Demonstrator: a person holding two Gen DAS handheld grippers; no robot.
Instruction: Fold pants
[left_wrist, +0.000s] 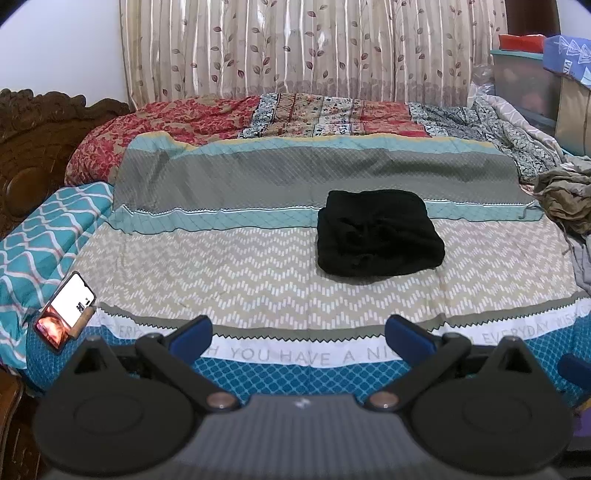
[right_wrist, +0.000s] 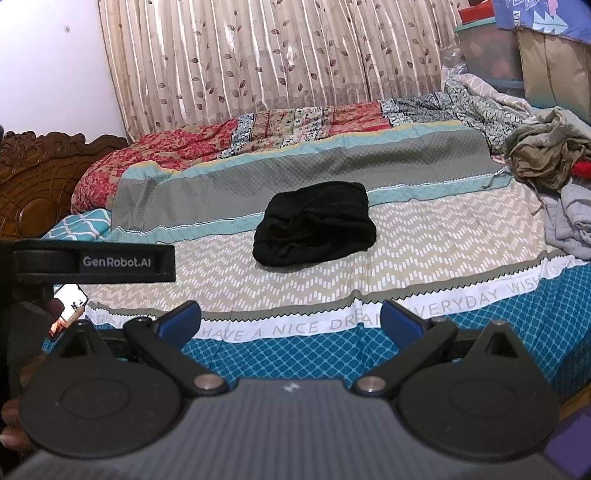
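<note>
Left hand-held gripper (left_wrist: 298, 334) spread wide, blue pads (left_wrist: 192, 338) apart, gripping nothing, held over the near edge of the bed (left_wrist: 258, 288). Right hand-held gripper (right_wrist: 291, 321) likewise wide and empty, above the lettered bedsheet (right_wrist: 480, 258) border. Well beyond both, black pants (left_wrist: 378, 234) folded into a compact bundle, resting mid-bed across the zigzag and teal bands. Lit phone (left_wrist: 66, 310) propped at the left edge; crumpled clothes pile (right_wrist: 546, 155) at far right; leaf-print curtain (left_wrist: 295, 48) behind

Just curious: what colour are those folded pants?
Black pants; clearest in the left wrist view.
</note>
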